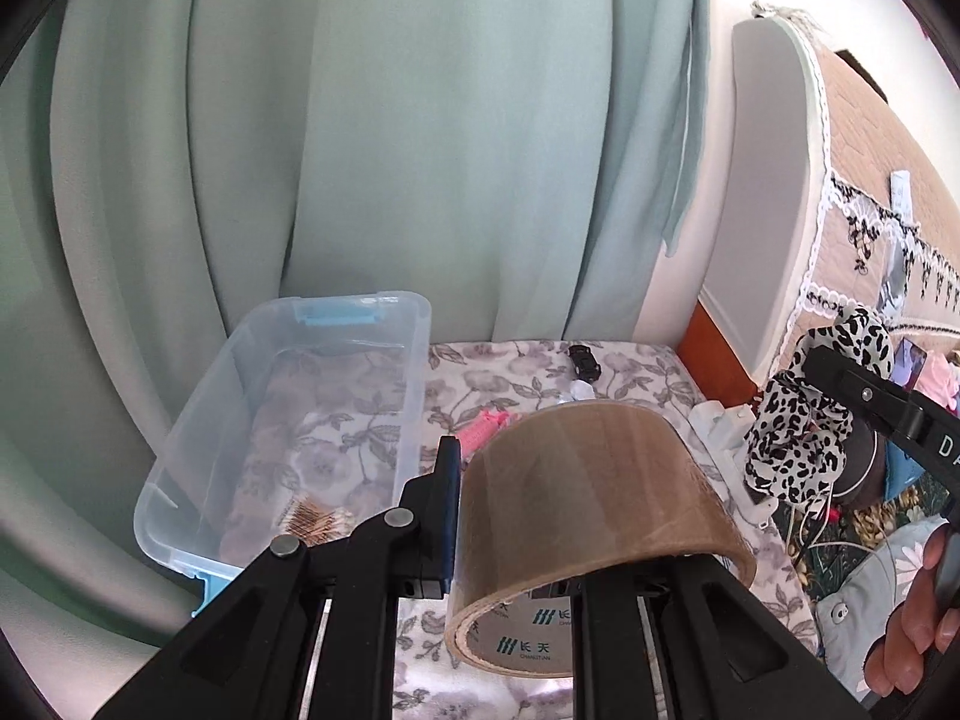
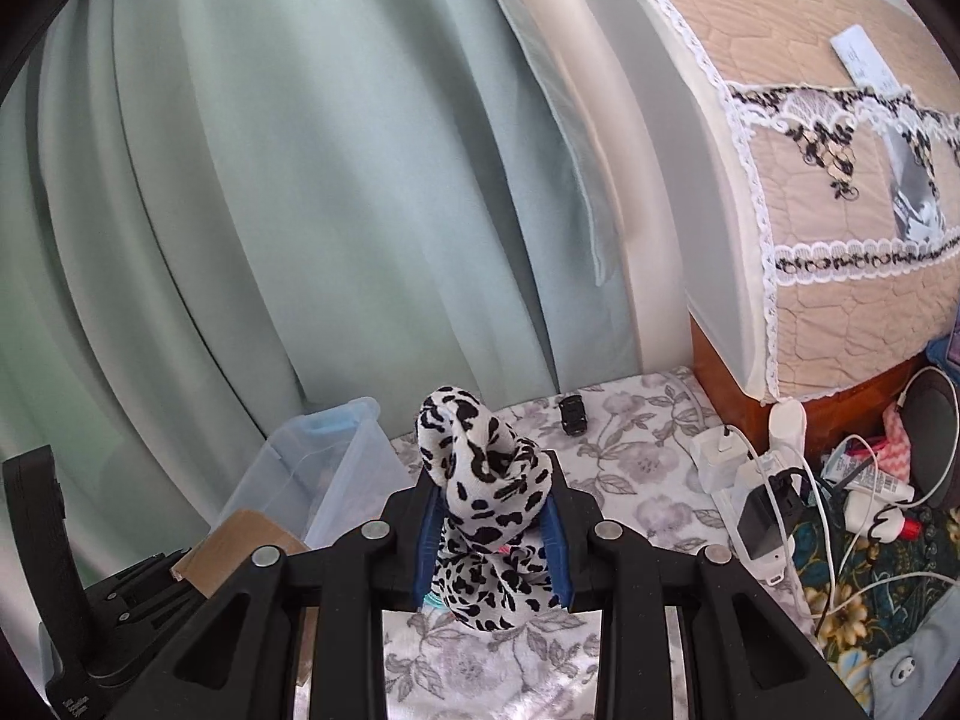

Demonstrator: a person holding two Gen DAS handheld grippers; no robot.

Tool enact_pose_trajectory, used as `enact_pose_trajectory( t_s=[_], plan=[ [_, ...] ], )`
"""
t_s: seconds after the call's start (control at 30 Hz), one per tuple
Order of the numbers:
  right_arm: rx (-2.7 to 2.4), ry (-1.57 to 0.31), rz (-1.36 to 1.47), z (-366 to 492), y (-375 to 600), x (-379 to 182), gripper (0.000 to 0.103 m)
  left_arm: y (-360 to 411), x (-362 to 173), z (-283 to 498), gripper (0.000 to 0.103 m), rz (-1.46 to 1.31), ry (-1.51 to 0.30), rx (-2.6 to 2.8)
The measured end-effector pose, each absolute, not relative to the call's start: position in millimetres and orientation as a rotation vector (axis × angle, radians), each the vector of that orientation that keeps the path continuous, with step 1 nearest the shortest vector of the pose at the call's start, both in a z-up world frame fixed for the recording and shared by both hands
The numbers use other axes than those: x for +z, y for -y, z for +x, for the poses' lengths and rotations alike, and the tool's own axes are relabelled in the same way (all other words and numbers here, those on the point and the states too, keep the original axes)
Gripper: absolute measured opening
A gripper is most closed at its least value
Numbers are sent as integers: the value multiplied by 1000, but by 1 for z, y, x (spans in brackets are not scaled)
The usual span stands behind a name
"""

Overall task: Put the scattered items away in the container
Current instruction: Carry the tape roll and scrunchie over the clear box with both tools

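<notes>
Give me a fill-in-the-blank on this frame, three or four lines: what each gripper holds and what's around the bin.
1. The left gripper is shut on a roll of brown ____.
2. The right gripper is shut on a spotted black-and-white ____.
3. The clear bin has ____ latches.
4. The small black toy ____ sits on the floral cloth near the curtain.

Missing words: tape; cloth; blue; car

Left wrist view: looks forward and down along its fingers, clear storage box (image 1: 288, 420) close at 10 o'clock. Right wrist view: same heading, further right. Shared: box (image 2: 324, 468), toy car (image 1: 585, 360) (image 2: 572, 413), green curtain (image 1: 390, 150) (image 2: 270, 180).
</notes>
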State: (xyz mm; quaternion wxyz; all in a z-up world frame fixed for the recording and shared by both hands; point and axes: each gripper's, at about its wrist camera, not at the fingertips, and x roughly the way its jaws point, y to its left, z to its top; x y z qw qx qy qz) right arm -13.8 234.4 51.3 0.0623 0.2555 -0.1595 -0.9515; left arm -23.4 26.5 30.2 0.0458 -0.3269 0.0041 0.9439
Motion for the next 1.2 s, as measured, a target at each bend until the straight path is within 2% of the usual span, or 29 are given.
enact_pose_trajectory(
  t_s=[0.37, 0.7, 1.2],
  plan=[
    [-2763, 320, 739, -18, -171, 72, 32, 51, 31, -12, 15, -974, 145, 3025],
    [-2640, 190, 780, -35, -112, 64, 32, 119, 13, -14, 15, -1056, 329, 3126],
    [-2523, 81, 893, -70, -53, 32, 32, 150, -14, -46, 15, -1150, 427, 3130]
  ],
)
